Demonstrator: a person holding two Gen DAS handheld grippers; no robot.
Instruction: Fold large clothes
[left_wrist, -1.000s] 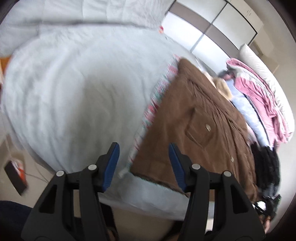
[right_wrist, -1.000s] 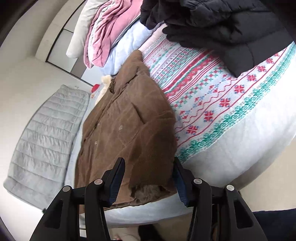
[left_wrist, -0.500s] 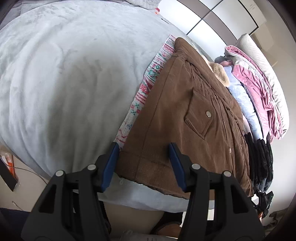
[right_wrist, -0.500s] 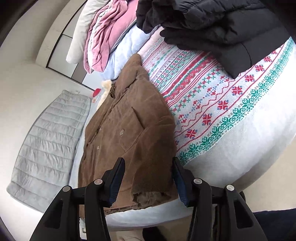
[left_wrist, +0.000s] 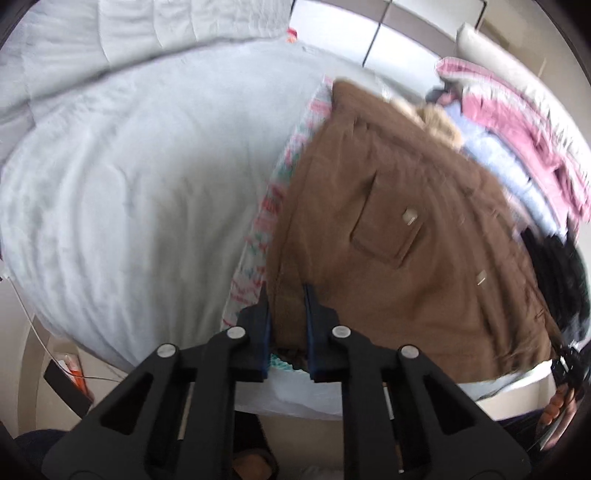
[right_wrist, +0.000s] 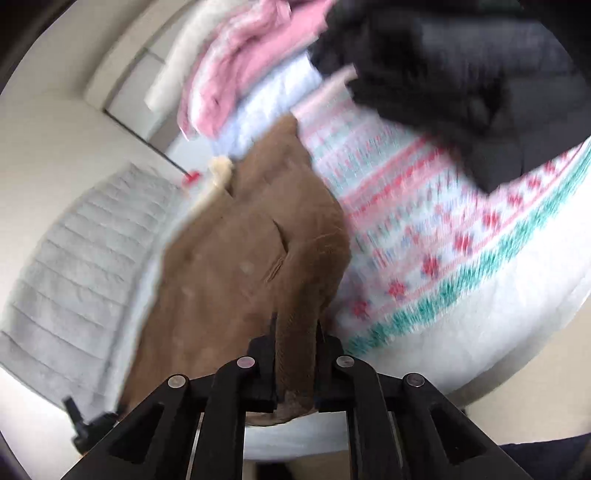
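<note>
A brown corduroy jacket with a cream fleece collar lies on the bed, front up, with a buttoned chest pocket. In the left wrist view, my left gripper is closing on the jacket's near left hem corner, and brown cloth fills the gap between the blue pads. In the right wrist view the same jacket runs away from me. My right gripper is closing on its near right hem corner, with the fabric bunched between the fingers.
A patterned red, green and white blanket lies under the jacket. Black puffer clothes and pink and pale blue garments are stacked at the far side. A pale grey quilt covers the left of the bed. The bed's near edge runs just under both grippers.
Both grippers went from wide open over the hem to closed tight on the jacket's two near corners. Both have lifted a little, and the views are now blurred.
</note>
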